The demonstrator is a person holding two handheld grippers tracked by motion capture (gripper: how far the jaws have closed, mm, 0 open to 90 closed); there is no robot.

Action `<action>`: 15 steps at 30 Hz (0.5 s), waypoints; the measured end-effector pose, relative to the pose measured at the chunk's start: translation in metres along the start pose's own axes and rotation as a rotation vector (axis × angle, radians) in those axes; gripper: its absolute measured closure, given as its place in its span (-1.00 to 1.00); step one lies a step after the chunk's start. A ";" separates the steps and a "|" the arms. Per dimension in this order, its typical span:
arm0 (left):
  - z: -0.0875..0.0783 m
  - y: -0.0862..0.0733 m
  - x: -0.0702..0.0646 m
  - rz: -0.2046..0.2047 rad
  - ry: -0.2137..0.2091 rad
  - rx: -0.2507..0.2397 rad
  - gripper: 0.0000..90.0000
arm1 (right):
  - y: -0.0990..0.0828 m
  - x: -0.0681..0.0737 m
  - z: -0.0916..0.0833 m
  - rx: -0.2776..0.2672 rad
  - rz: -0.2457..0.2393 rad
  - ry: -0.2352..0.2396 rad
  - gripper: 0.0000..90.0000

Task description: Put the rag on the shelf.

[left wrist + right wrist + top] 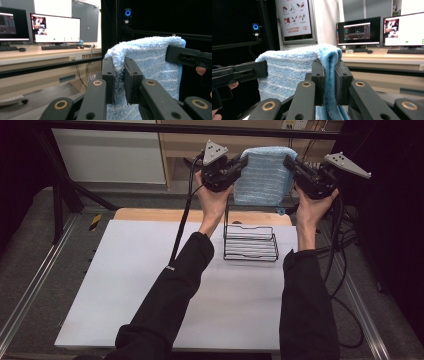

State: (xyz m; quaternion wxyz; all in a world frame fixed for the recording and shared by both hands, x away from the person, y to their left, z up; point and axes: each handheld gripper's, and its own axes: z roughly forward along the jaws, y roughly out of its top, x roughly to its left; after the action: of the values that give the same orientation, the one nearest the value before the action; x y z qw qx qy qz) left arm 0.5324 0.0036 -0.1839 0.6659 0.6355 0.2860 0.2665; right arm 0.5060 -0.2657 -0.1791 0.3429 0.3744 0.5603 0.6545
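While both hands are raised above the far edge of the table (150, 285), a light blue towel (264, 176) hangs stretched between the two claws, well above the tabletop. Left gripper (239, 165) pinches the towel's upper left corner; right gripper (291, 164) pinches the upper right corner, so the cloth spans the gap between them and drops down flat. In the left gripper view the jaws are nearly closed, pads pressed on a folded edge of the towel (150, 60), cloth bunched in the narrow gap and running down past the jaws; the other gripper (186, 57) grips the far top corner at the right. In the right gripper view same story: jaws almost shut, clamped on the towel (287, 72) edge, fabric squeezed between the pads and trailing below; the other gripper (239, 72) holds the opposite corner at the left. A black wire rack (250, 242) sits on the table under the towel, just toward the person from it, not touching it as far as I can tell. The towel's bottom edge hangs near the rack's tall back frame. Black sleeves (175, 290) come in from the bottom, and cables (182, 220) trail down from each gripper.
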 end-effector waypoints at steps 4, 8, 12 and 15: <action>-0.001 -0.016 0.004 -0.013 -0.011 0.026 0.78 | -0.011 -0.001 -0.002 0.020 -0.006 0.004 0.79; -0.005 -0.029 0.008 -0.019 -0.025 0.049 0.77 | -0.027 0.000 -0.004 0.038 0.001 0.013 0.79; -0.010 -0.039 0.009 -0.014 -0.058 0.066 0.77 | -0.039 0.000 -0.008 0.054 0.006 0.019 0.79; -0.014 -0.045 0.009 -0.010 -0.078 0.080 0.77 | -0.045 0.002 -0.014 0.064 0.002 0.025 0.79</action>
State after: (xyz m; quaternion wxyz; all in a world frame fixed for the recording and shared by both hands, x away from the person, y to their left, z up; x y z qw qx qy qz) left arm 0.5276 0.0176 -0.2299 0.6519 0.6701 0.2733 0.2265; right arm 0.4946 -0.2646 -0.2247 0.3231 0.3776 0.5848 0.6411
